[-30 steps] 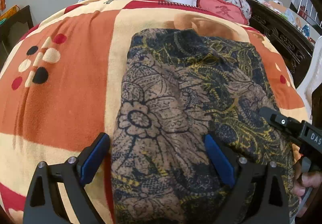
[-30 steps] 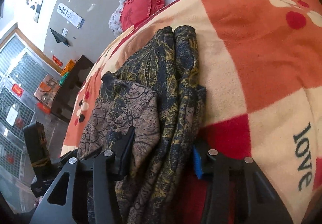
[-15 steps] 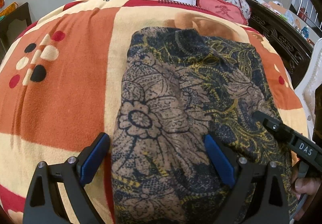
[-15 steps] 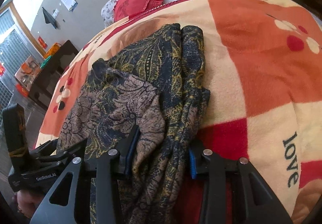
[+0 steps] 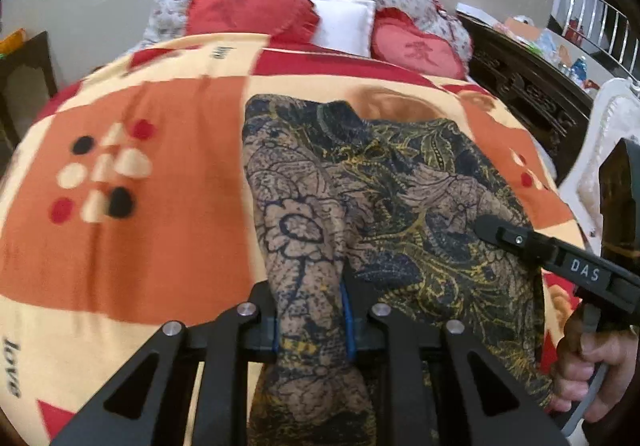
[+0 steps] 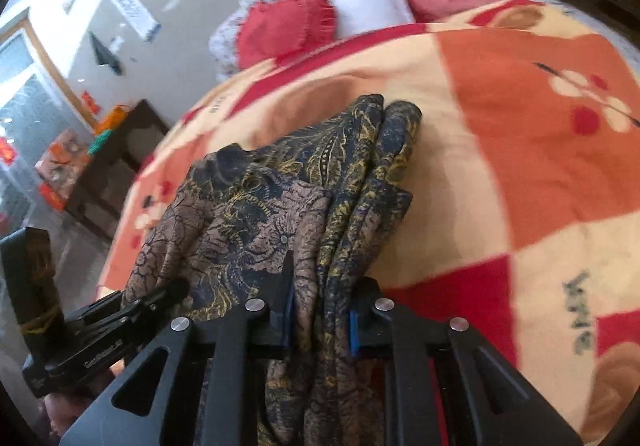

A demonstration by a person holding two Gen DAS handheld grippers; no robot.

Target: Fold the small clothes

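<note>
A dark patterned garment (image 5: 384,213) in brown, navy and yellow lies partly folded on an orange and cream blanket (image 5: 168,230). My left gripper (image 5: 310,322) is shut on the near left edge of the garment, cloth bunched between its blue pads. My right gripper (image 6: 320,322) is shut on the near right edge of the same garment (image 6: 280,213). Each gripper shows in the other's view: the right one (image 5: 560,262) at the garment's right side, the left one (image 6: 112,330) at its left.
Red heart cushions (image 5: 248,13) and a white pillow (image 5: 344,21) lie at the head of the bed. A dark carved wooden bed frame (image 5: 532,85) runs along the right. A dark side table (image 6: 116,161) stands on the left.
Both grippers have closed on the near edge of the garment, bunching the cloth. They have lifted and the view has tilted up toward the pillows.
</note>
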